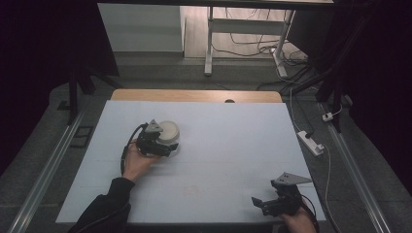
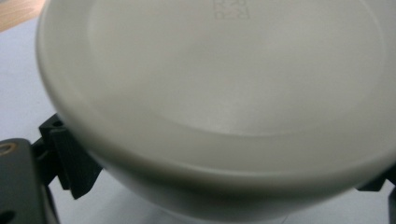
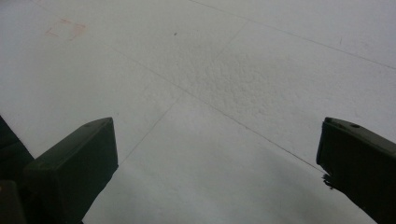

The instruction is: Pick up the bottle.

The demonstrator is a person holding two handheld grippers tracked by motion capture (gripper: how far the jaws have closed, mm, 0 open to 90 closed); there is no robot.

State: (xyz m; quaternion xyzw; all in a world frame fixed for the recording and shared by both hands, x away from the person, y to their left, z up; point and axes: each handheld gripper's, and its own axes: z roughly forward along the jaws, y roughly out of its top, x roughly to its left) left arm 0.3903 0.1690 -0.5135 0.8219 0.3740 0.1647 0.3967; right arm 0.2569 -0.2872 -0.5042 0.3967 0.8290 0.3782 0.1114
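- Across the wooden table (image 1: 194,95) lies a white foam sheet (image 1: 233,160), covering all but the far edge.
- Toward the sheet's left edge, about midway back, stands a white lidded container (image 1: 169,131), upright.
- Left gripper (image 1: 167,148) clasps this container, one black jaw on each side below the lid rim.
- By the sheet's near right corner, right gripper (image 1: 258,204) hovers, jaws spread wide, holding nothing.
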